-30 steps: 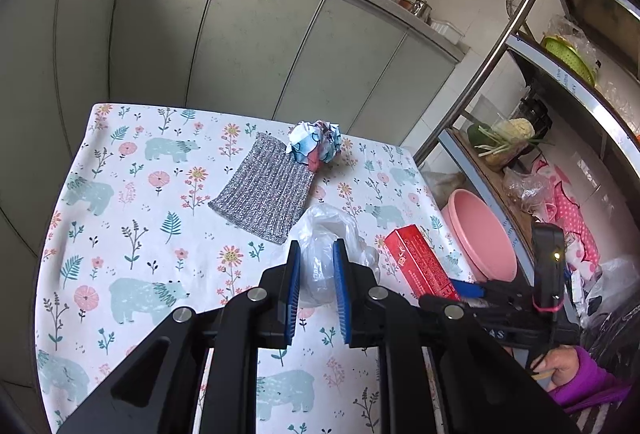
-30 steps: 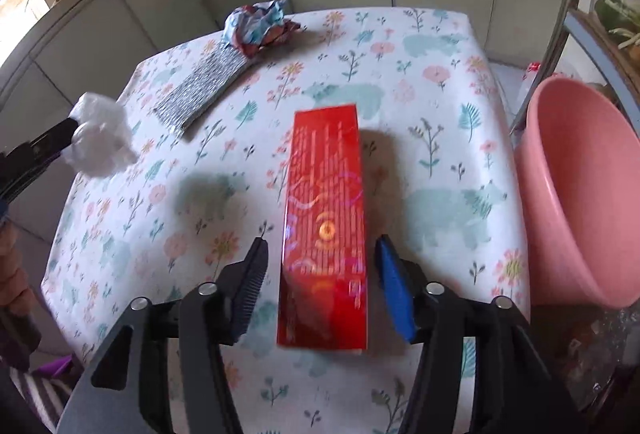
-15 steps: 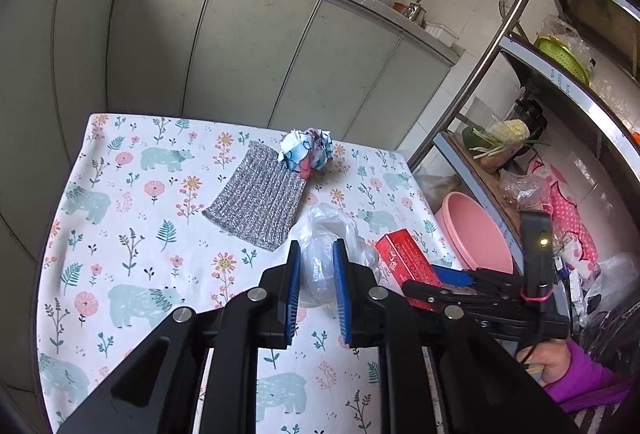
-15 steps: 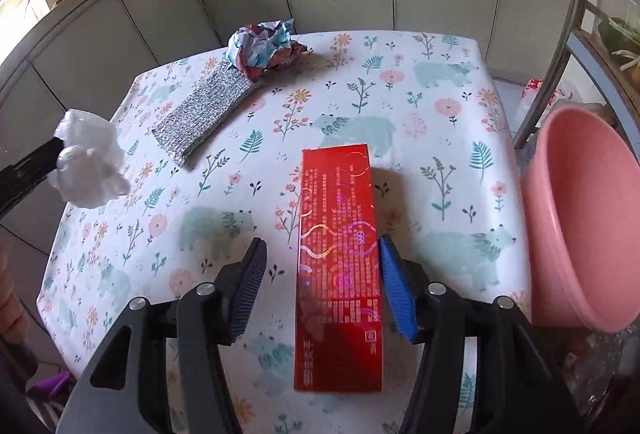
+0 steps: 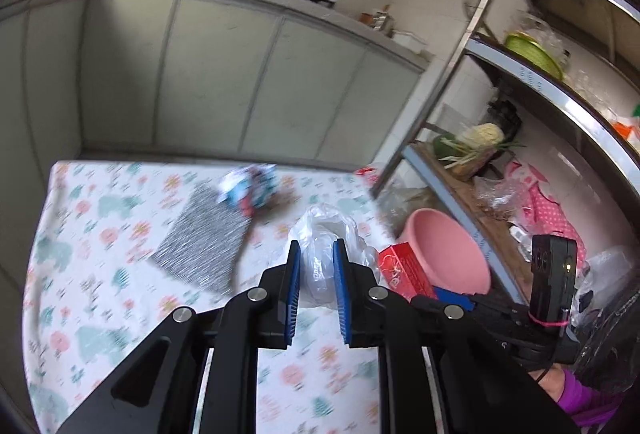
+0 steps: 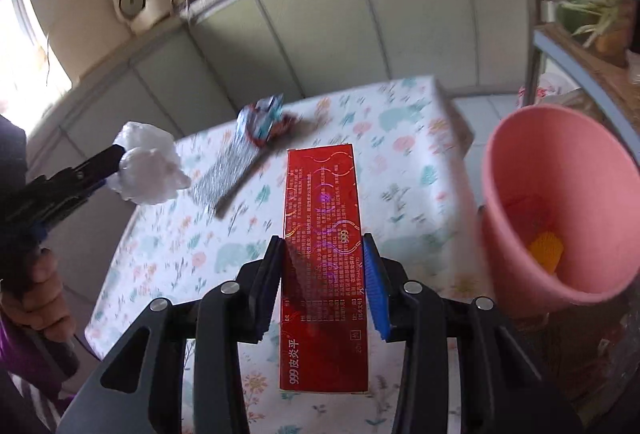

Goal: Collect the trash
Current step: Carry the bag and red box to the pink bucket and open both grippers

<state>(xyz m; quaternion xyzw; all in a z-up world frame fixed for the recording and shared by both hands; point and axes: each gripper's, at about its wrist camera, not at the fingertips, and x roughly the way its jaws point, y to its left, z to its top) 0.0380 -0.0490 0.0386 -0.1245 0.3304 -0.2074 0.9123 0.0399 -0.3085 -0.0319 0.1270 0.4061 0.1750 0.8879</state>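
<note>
My left gripper is shut on a crumpled clear plastic bag and holds it above the floral table; the bag also shows in the right wrist view. My right gripper is shut on a long red box and holds it lifted off the table; the box also shows in the left wrist view. A pink bin stands to the right of the table, with something yellow inside. A crumpled colourful wrapper lies at the table's far side.
A grey knitted cloth lies on the floral tablecloth beside the wrapper. A metal shelf rack with vegetables and bags stands right of the table. Grey cabinets run behind it.
My right gripper has closed on the red box and lifted it off the table. Both grippers have risen, the left one still holding the plastic bag.
</note>
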